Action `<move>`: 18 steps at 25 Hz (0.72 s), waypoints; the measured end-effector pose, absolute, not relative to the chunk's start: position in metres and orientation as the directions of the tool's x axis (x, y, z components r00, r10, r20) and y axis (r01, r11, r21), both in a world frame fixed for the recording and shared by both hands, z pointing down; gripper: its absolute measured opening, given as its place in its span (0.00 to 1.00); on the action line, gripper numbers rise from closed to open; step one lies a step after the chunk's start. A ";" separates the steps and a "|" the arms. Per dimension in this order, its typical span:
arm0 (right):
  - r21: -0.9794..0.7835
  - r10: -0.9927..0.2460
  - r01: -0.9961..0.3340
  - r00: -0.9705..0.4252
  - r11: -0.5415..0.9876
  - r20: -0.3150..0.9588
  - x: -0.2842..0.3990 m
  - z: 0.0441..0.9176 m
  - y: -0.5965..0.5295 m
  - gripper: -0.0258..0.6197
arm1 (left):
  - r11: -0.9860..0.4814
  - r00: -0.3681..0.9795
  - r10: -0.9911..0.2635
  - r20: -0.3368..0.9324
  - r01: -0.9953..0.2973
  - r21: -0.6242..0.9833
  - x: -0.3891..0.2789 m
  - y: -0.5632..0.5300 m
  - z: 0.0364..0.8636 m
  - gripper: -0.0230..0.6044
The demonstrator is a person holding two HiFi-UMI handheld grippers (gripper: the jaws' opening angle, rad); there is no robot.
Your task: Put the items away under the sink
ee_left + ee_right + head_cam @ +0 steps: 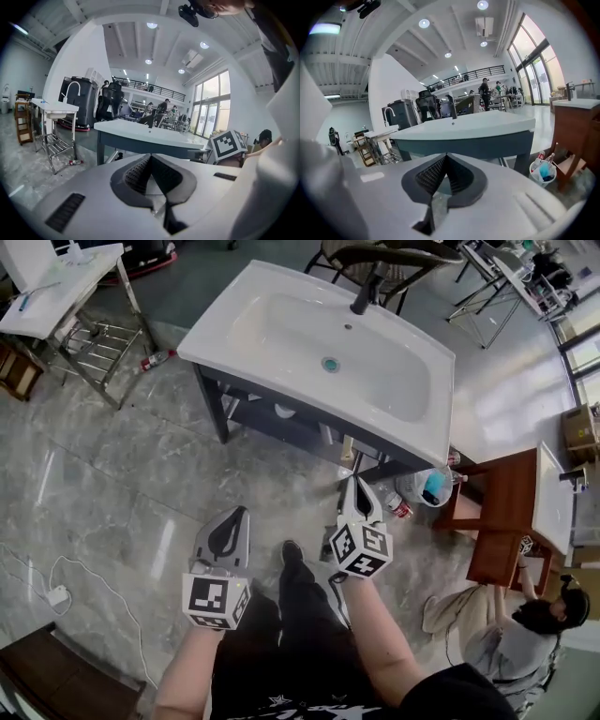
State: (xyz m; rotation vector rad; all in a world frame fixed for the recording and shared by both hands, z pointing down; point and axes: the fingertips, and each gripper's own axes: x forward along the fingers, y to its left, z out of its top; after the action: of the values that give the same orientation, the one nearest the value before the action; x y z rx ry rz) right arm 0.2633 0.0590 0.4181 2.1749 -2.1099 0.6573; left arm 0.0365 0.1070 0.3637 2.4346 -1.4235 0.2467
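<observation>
The white sink (281,324) stands on a dark frame ahead of me, with a low shelf (267,416) under it that holds a few small things I cannot make out. My left gripper (240,513) is held up over the floor short of the sink, shut with nothing between its pads (140,171). My right gripper (360,483) is raised near the sink's front right leg, shut and empty too. To its right a white bucket (427,487) with blue things stands on the floor, also the bucket (543,171) in the right gripper view. A small bottle (399,506) lies beside it.
A metal rack (94,348) and a white table (58,287) stand at the far left, a bottle (157,359) on the floor by them. A wooden stand (506,512) is at the right, a crouching person (520,638) below it. A power cord (56,594) lies at the left.
</observation>
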 end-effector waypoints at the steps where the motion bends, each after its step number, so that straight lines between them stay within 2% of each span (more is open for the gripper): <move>1: -0.266 -0.951 -0.962 -0.022 -0.064 0.308 0.259 0.404 0.065 0.04 | -0.464 0.496 -0.820 0.285 -0.868 0.175 0.035 0.113 0.353 0.05; 8: -0.250 -0.975 -0.967 -0.093 0.040 0.201 0.231 0.320 0.112 0.04 | -0.492 0.514 -0.832 0.206 -0.857 0.152 0.019 0.153 0.291 0.05; 18: -0.217 -0.976 -0.964 -0.181 0.151 0.125 0.207 0.267 0.153 0.04 | -0.520 0.530 -0.834 0.150 -0.848 0.102 0.005 0.185 0.247 0.05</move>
State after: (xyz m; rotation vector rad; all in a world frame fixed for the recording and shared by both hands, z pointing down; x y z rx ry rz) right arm 0.2069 0.1528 0.2674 2.0387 -2.4163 0.3963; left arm 0.0048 0.1853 0.2466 2.6028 -1.4432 0.1228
